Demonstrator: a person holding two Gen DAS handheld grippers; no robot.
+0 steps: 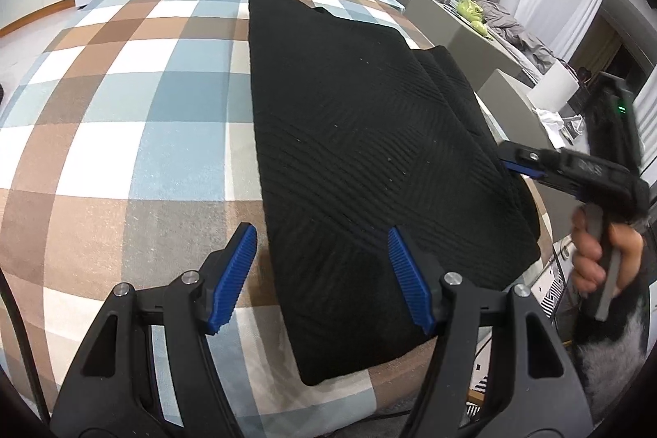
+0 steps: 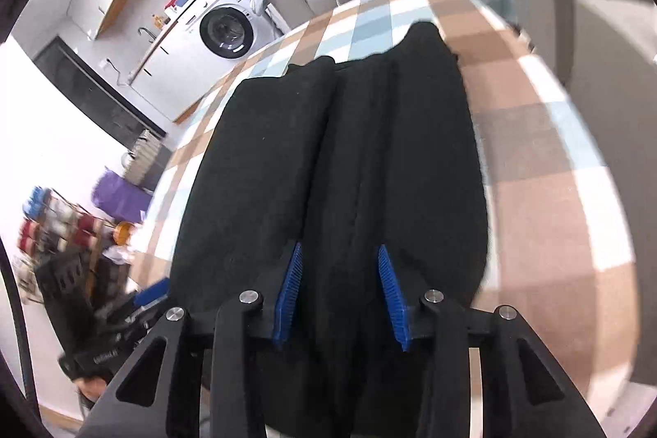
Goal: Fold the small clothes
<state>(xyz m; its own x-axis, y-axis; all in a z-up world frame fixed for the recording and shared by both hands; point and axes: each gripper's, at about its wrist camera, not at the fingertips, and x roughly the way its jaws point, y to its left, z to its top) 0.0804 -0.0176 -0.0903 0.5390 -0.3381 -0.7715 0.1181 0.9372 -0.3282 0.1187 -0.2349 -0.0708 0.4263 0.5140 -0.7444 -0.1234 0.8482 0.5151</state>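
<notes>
Left wrist view: the left tool (image 1: pixel 322 276) gapes wide, its ribbed blue pads (image 1: pixel 240 274) hovering over the near edge of a black ribbed knit garment (image 1: pixel 361 134), gripping nothing. That garment lies folded into a long slab on the worktop's (image 1: pixel 123 109) brown, blue and white checked cloth. At its right edge the right tool (image 1: pixel 509 161) meets the fabric. In the right wrist view, the right tool (image 2: pixel 338 290) stands partly open with black folds between its pads.

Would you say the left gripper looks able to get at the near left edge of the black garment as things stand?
Probably yes. The left gripper is open, and the black garment edge already lies between its fingers on the checked cloth, with nothing between. The right gripper works the far side.
</notes>
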